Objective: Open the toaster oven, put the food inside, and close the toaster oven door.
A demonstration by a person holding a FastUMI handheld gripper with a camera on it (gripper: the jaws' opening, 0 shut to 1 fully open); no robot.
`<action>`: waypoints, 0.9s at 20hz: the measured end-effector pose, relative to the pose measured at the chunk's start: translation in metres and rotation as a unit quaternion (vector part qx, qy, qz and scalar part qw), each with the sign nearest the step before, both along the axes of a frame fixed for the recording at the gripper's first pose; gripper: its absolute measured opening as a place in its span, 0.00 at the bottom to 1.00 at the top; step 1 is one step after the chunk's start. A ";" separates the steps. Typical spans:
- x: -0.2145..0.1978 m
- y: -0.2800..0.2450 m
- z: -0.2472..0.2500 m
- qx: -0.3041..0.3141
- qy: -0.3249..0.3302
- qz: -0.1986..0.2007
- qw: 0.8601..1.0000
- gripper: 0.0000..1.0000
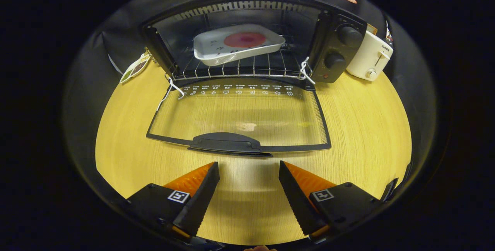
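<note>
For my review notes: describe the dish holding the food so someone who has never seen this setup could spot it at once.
On the wooden table stands a black toaster oven with its glass door folded down flat. On the wire rack inside sits a white tray holding a round red food item. It is the only pale thing inside; the open gripper jaws hold nothing, short of the door handle.

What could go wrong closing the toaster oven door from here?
The gripper is open and empty, short of the door handle, which lies low over the table; the fingers may scrape wood getting under it. The white tray sits askew on the rack, so the rising door might clip it.
</note>
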State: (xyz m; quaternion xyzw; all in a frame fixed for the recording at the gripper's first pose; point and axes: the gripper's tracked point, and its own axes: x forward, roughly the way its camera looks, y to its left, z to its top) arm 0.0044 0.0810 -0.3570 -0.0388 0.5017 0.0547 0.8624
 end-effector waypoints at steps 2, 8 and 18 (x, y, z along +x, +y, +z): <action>0.001 0.007 -0.004 0.009 0.007 -0.003 1.000 0.99; 0.013 0.009 -0.010 0.006 0.005 -0.004 1.000 0.99; 0.008 0.011 0.030 0.015 -0.037 0.027 0.999 0.99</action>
